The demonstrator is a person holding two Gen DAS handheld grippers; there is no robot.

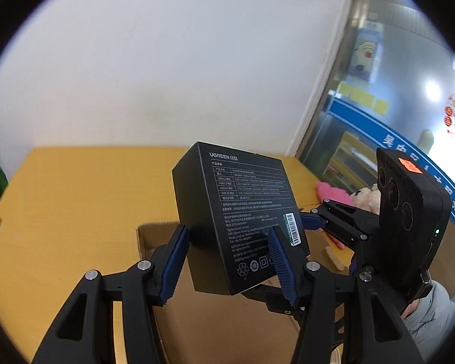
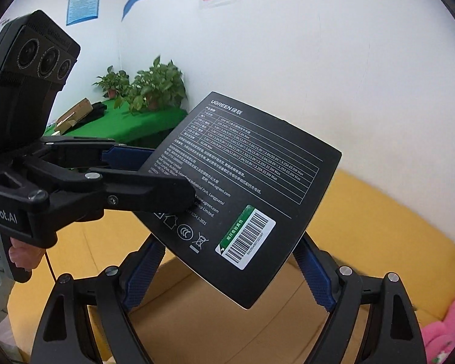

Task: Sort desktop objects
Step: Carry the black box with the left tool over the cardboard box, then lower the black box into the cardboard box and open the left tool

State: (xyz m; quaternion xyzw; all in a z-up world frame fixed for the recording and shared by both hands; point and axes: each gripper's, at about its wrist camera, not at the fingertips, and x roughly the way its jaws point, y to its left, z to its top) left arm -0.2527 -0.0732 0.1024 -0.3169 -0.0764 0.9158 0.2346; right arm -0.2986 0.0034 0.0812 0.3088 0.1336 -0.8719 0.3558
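A black UGREEN box [image 1: 236, 215] is held in the air above an open cardboard box [image 1: 215, 312] on the yellow table [image 1: 75, 206]. My left gripper [image 1: 227, 261] is shut on the black box, blue pads on its two sides. My right gripper [image 2: 227, 270] also has its blue pads against the box's [image 2: 242, 188] lower edges, and it reaches in from the right in the left wrist view [image 1: 315, 221]. The left gripper [image 2: 142, 166] comes in from the left in the right wrist view, clamped on the box's edge.
A pink plush toy [image 1: 333, 194] and a pale plush toy [image 1: 367, 197] lie on the table right of the cardboard box [image 2: 227, 324]; the pink one also shows in the right wrist view [image 2: 449, 330]. Potted plants [image 2: 148, 88] stand on a green-covered table [image 2: 121, 124] to the left.
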